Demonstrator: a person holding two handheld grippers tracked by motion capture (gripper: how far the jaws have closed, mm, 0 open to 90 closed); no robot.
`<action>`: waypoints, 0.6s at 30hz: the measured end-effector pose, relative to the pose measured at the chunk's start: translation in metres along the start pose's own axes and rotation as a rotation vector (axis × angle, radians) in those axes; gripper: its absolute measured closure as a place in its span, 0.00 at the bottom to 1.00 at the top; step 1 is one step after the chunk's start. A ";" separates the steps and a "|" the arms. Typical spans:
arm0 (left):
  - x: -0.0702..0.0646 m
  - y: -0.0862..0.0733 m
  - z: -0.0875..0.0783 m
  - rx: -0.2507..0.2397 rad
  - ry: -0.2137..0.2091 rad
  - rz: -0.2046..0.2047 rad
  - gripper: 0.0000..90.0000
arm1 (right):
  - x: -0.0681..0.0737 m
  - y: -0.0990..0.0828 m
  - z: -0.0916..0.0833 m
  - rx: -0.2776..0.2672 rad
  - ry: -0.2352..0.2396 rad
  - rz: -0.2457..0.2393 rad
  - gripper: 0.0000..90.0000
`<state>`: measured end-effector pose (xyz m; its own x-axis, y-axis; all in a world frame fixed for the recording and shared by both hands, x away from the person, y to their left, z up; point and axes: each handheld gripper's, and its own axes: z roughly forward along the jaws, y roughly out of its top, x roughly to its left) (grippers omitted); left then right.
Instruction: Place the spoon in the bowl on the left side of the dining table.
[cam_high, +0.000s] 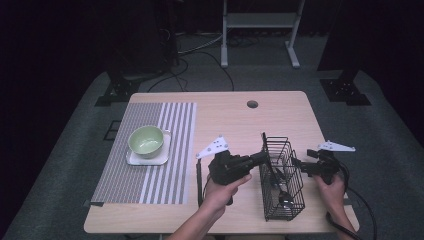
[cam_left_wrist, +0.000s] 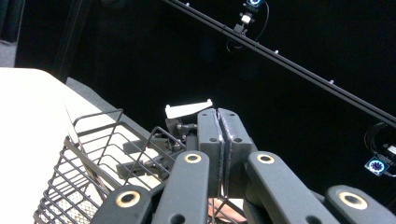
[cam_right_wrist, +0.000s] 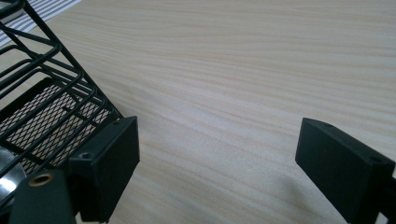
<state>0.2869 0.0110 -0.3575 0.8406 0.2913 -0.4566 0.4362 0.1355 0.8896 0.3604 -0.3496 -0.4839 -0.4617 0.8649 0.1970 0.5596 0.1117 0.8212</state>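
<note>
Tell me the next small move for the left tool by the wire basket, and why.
Probably open the left tool and lower it toward the utensils in the wire basket: its jaws are pressed shut on nothing at the basket's rim, while the right tool waits open alongside.

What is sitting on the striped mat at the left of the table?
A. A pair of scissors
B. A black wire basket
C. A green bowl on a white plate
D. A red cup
C: in the high view a pale green bowl rests on a white square plate on the striped mat; the wire basket stands off the mat, farther right.
</note>
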 end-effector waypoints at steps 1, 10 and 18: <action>0.000 0.000 0.000 0.000 0.000 0.000 0.99 | 0.000 0.000 0.000 0.000 0.000 0.000 0.14; 0.000 0.007 -0.006 -0.024 0.004 -0.007 0.99 | 0.000 0.000 0.000 0.001 -0.002 0.003 0.14; -0.001 0.013 -0.011 -0.044 0.007 -0.006 0.99 | 0.000 0.000 0.000 0.003 -0.004 0.004 0.14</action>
<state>0.2880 0.0229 -0.3456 0.8356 0.2971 -0.4620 0.4265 0.1791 0.8866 0.3605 -0.3494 -0.4839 -0.4567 0.8673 0.1980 0.5633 0.1096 0.8189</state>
